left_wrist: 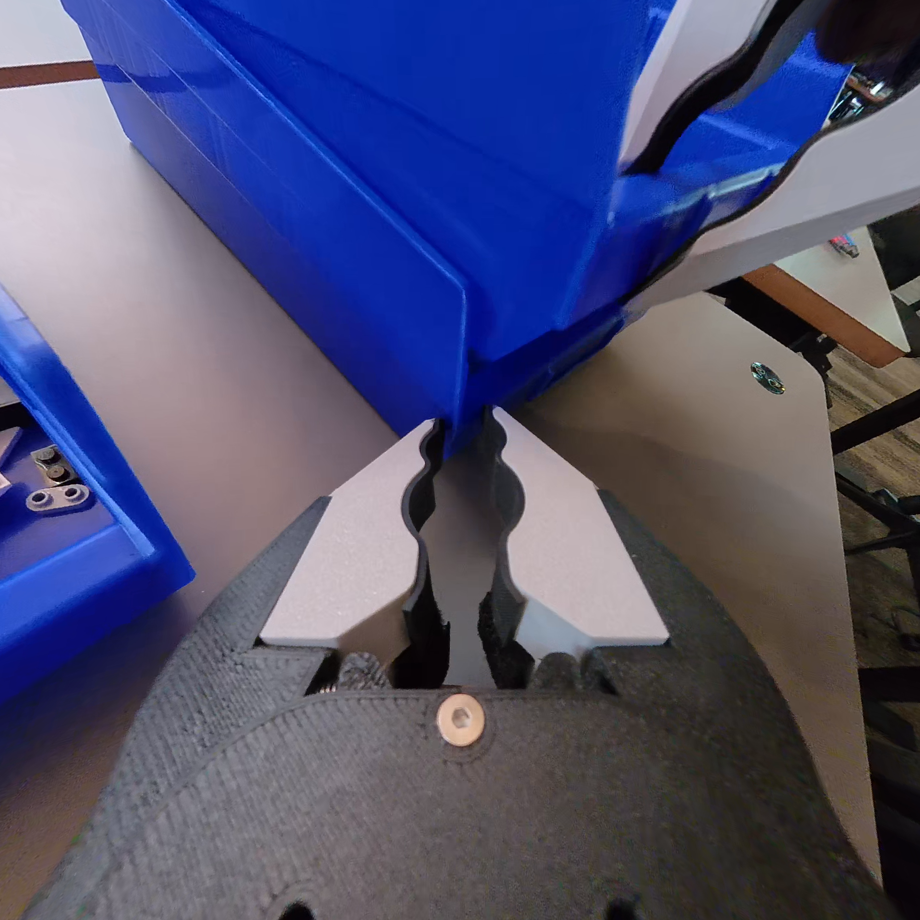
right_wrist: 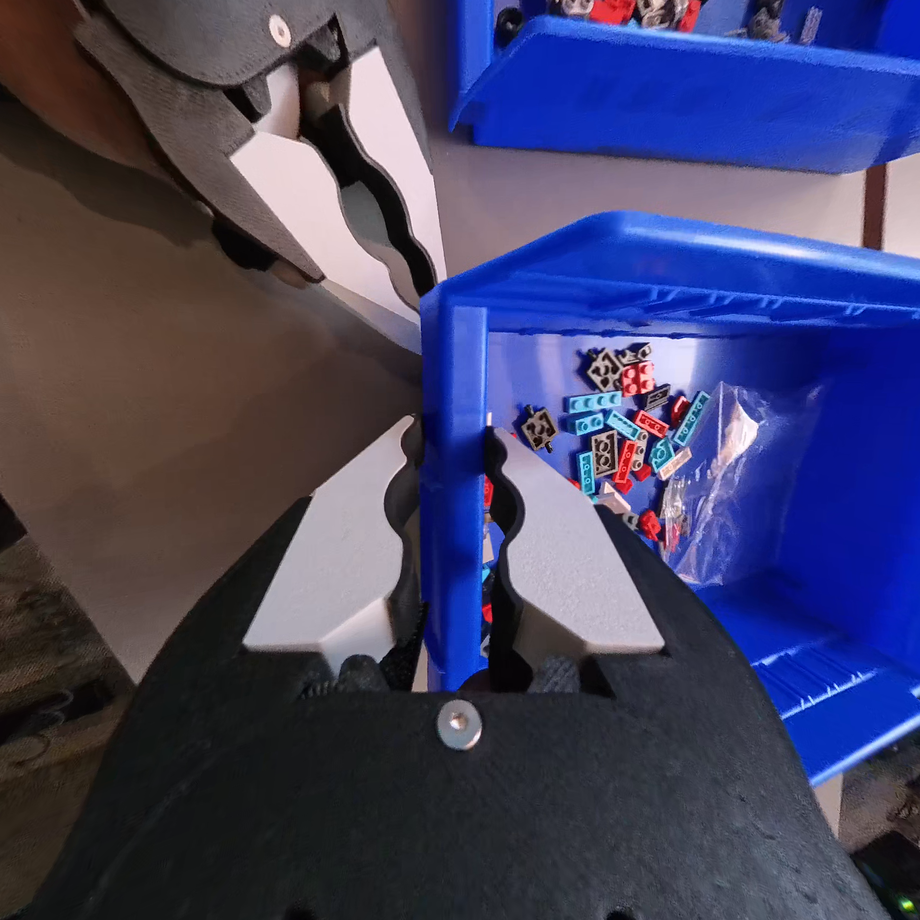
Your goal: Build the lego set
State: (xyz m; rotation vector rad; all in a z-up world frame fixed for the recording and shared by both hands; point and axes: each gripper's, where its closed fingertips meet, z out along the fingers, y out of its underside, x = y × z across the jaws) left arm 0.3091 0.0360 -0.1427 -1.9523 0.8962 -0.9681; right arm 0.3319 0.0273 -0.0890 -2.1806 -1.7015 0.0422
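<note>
A blue bin holds several loose red, teal and grey Lego pieces and a clear plastic bag. My right gripper is shut on the bin's side wall, one finger inside and one outside. My left gripper is shut on a lower corner of the same bin, which looks tilted above the grey table. The right gripper also shows in the left wrist view on the bin's rim. The left gripper shows in the right wrist view at the bin's corner.
A second blue bin with red and dark pieces stands behind. Another blue bin with grey pieces is at the left. The table's edge runs at the right, with floor beyond. Tip to tip, the grippers are about 6 cm apart.
</note>
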